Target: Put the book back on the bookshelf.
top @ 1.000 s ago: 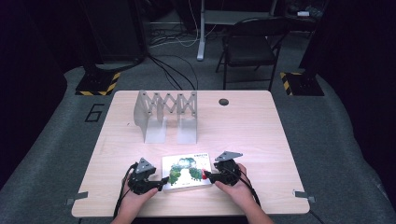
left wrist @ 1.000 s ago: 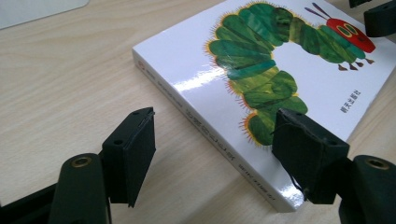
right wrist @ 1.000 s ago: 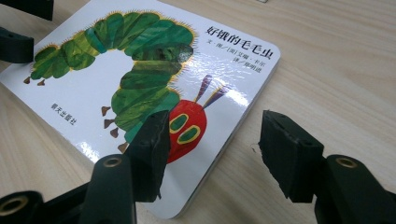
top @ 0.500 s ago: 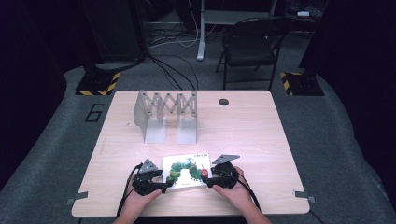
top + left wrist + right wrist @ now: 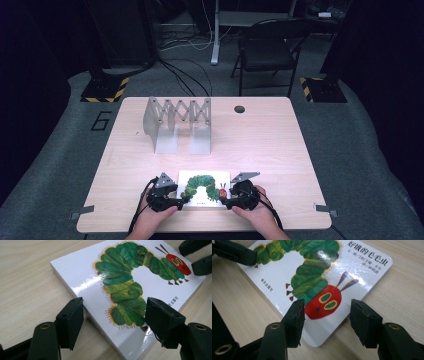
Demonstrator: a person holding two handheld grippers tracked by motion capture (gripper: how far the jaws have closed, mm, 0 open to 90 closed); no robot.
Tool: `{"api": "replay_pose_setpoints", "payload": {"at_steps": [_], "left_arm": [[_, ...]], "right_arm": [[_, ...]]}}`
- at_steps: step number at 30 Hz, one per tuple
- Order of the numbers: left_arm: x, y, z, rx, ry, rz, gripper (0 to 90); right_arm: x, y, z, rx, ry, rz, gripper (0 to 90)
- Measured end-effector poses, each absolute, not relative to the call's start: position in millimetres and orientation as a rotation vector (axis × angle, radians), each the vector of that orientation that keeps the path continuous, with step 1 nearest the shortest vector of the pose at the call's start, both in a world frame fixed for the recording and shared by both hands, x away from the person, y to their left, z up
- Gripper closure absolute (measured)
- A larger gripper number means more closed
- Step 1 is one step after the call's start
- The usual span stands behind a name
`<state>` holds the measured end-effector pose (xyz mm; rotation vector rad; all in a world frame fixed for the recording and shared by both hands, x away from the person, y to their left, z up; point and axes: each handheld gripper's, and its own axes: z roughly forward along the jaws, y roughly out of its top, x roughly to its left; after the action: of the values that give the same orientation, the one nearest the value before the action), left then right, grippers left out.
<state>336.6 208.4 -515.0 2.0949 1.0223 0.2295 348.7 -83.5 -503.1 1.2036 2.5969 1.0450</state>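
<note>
flanking one book [image 5: 204, 188], two grippers

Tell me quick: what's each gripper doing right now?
Left gripper: open, jaws straddling the near corner of the caterpillar picture book, not gripping.
Right gripper: open, jaws just closing in, poised over the book's corner.

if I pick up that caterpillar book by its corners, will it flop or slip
The book looks like a thick board book, so it should probably stay stiff. Its glossy cover shows glare, so it may slip. Lying flat on the table, it seems unlikely to tip or roll.
</note>
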Motion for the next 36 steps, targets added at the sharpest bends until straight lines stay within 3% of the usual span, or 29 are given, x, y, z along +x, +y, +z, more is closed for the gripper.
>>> {"api": "replay_pose_setpoints", "payload": {"at_steps": [2, 3, 13, 19, 36], "left_arm": [[333, 205, -515, 2.102, 1.002, 0.231, 31.5], [331, 202, -516, 2.094, 1.006, 0.206, 31.6], [327, 196, -521, 2.054, 0.998, 0.132, 31.3], [323, 197, -518, 2.077, 0.955, 0.216, 30.7], [306, 202, -521, 2.086, 0.922, 0.220, 30.7]], "right_arm": [[347, -86, -500, 1.241, 2.592, 1.048, 45.9], [346, -88, -499, 1.256, 2.597, 1.055, 50.6], [352, -96, -494, 1.304, 2.506, 1.125, 45.4], [368, -112, -497, 1.435, 2.429, 1.169, 44.2], [400, -109, -504, 1.480, 2.419, 1.171, 45.1]]}}
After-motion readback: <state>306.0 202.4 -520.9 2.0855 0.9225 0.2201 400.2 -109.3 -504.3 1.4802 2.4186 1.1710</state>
